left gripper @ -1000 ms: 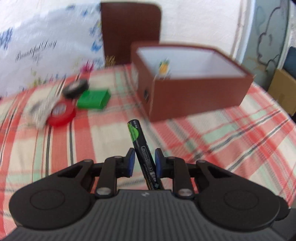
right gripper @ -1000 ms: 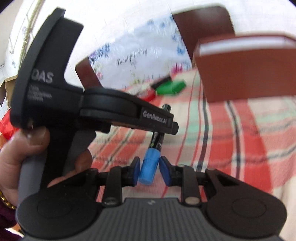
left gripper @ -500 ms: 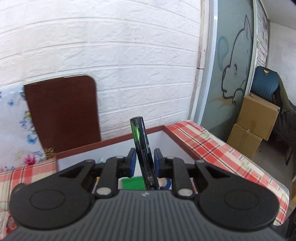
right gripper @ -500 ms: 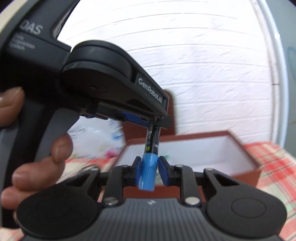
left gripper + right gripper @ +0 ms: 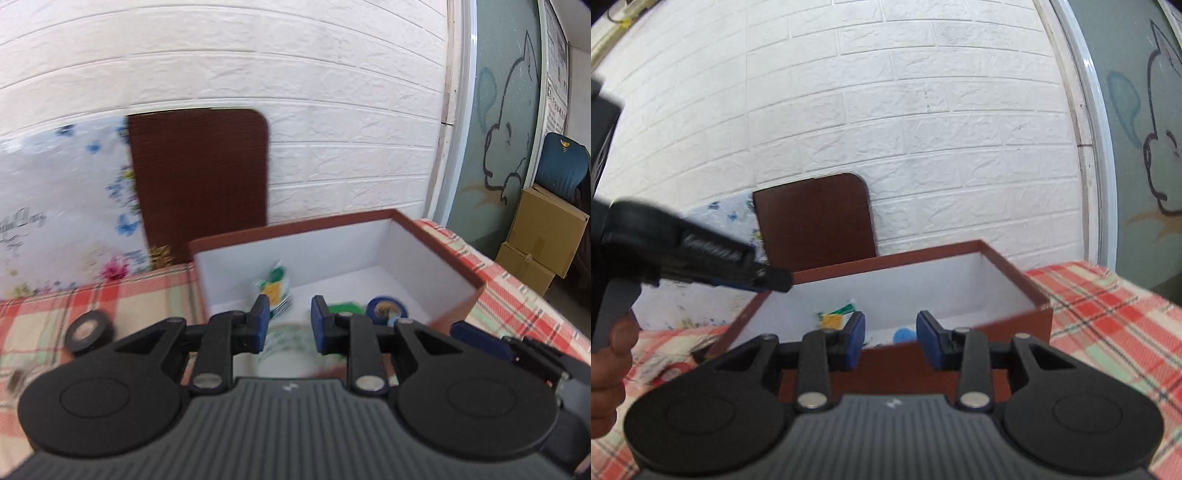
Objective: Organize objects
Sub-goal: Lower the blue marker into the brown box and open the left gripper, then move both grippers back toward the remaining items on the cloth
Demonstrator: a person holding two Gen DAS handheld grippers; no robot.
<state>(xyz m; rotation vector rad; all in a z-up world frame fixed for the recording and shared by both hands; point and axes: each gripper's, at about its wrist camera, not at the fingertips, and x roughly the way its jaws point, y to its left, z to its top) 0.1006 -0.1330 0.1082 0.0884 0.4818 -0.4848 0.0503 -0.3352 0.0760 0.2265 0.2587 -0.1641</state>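
The left claw point(image 5: 286, 325) is open with nothing in it, right above the brown box point(image 5: 439, 242). The right claw point(image 5: 891, 339) is opening, empty too, just in front of the box. Tape rolls point(image 5: 386, 308) lie inside the box. A black roll point(image 5: 90, 330) sits on the checked cloth point(image 5: 524, 295).

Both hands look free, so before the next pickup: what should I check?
1. Left hand-held gripper empty: ok, nothing between its jaws.
2. Right hand-held gripper empty: ok, jaws opening, nothing between them.
3. Brown cardboard box with white inside uncovered: ok.
4. Blue tape roll inside box: ok.
5. Black tape roll put away: not ok, it lies on the checked cloth beside the box.
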